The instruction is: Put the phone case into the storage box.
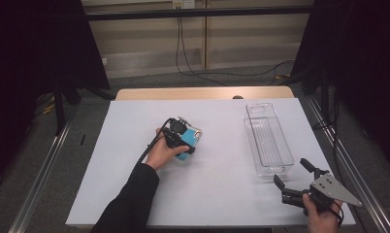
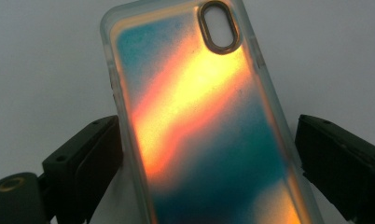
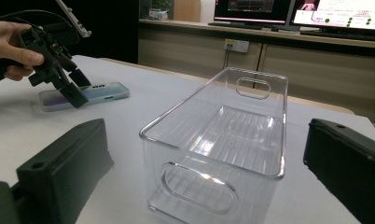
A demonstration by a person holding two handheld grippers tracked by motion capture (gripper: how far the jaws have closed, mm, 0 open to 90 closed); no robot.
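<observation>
The left hand-held gripper (image 1: pixel 183 141) hangs over the phone case (image 1: pixel 190 142) near the middle of the worktop (image 1: pixel 135 184), tilted down onto it. In the left gripper view its two black jaws stand wide, one on each long edge of the phone case (image 2: pixel 209 135), and a strip of pale surface shows between each jaw and the case rim, so they bracket it without pinching. From the right gripper view the phone case (image 3: pixel 85 95) lies flat on the white cover, with one jaw tip of the left hand-held gripper (image 3: pixel 66 86) down beside its near edge. Whether that tip touches the surface is too fine to tell.

The right hand-held gripper (image 1: pixel 295 174) rests low at the near right corner of the worktop, its jaws spread wide and holding nothing. They point at the near end of the clear plastic bin (image 1: pixel 268 141), which stands upright and empty, its long side running away from the person. In the right gripper view the bin (image 3: pixel 223 140) sits between the jaws but apart from both.

As a judgement, the work looks like moving the case into the bin, and it is at the very start: the grasp is lined up but not closed. Closing, lifting, carrying across and setting down are all left.
</observation>
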